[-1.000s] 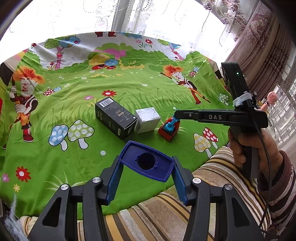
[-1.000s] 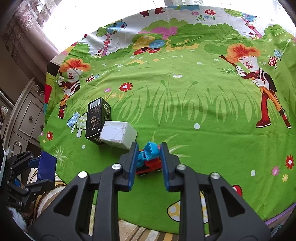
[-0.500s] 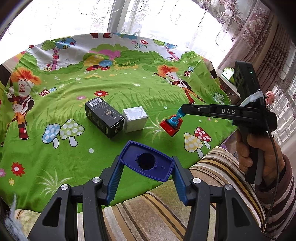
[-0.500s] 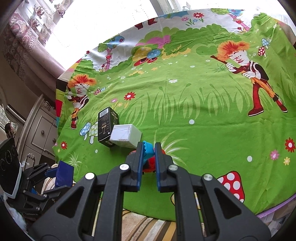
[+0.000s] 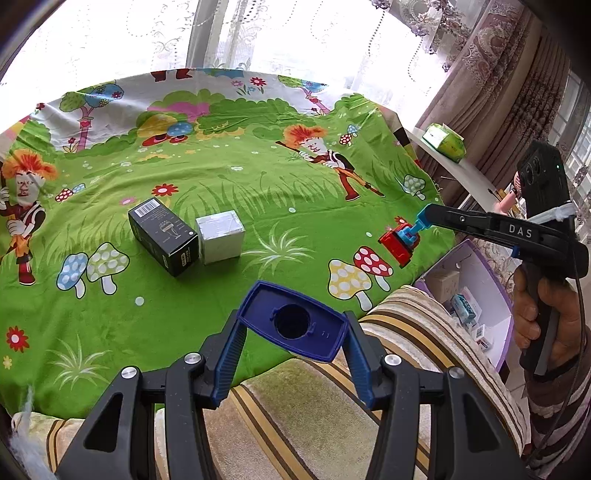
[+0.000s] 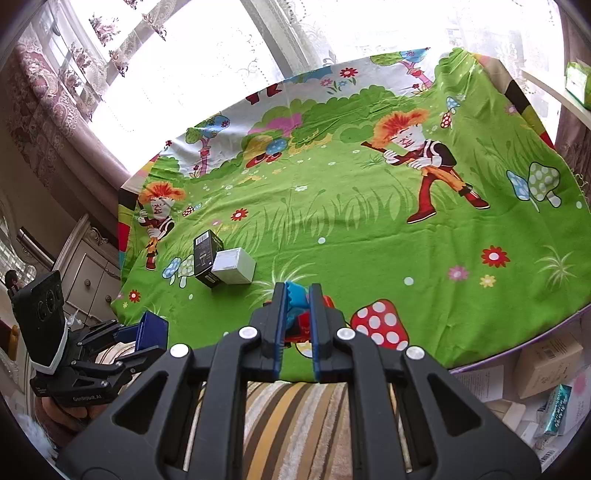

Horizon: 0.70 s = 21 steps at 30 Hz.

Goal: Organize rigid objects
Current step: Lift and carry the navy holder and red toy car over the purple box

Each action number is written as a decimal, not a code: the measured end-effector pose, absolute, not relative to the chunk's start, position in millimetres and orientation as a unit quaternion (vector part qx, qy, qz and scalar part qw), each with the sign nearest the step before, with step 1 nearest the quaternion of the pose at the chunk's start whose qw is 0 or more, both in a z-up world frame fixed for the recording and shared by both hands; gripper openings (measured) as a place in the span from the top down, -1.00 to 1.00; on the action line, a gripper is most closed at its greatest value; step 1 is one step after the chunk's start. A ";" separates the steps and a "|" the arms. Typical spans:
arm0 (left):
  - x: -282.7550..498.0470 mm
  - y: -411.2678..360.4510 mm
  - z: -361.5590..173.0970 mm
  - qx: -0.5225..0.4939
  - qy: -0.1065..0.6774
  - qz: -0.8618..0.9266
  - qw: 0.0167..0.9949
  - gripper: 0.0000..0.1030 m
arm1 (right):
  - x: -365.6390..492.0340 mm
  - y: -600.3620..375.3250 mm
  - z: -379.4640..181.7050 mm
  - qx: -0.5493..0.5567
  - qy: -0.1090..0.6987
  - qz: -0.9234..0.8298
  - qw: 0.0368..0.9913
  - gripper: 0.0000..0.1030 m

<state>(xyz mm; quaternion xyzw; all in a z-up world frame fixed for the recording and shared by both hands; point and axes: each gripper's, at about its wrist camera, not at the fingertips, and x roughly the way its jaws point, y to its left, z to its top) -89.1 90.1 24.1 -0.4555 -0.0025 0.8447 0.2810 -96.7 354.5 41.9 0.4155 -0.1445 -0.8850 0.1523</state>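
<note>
Green cartoon-printed cloth [image 5: 221, 192] is spread over the bed, backed at twelve o'clock by lace-curtained windows [image 5: 258, 33]. A blue lid [image 5: 291, 325] is clamped in the left hand-held gripper [image 5: 291, 332]; a toy car [image 5: 397, 245] is gripped by the right hand-held gripper [image 6: 296, 306].

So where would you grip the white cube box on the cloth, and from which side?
Grip the white cube box across its two flat near and far faces, coming down from above. Its left face sits against the black carton, so a side-to-side pinch has no room.
</note>
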 end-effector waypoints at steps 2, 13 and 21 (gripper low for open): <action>-86.9 95.5 25.3 -0.455 0.000 0.844 0.285 -0.03 | -85.0 372.5 43.8 0.413 -0.149 -0.887 0.139 0.72; -72.0 118.8 31.1 -0.449 0.008 0.840 0.305 -0.03 | -17.9 485.9 32.4 0.416 -0.175 -0.892 0.024 0.72; -61.5 136.4 33.0 -0.450 0.019 0.835 0.317 -0.03 | 19.0 545.7 -5.7 0.438 -0.201 -0.875 -0.038 0.72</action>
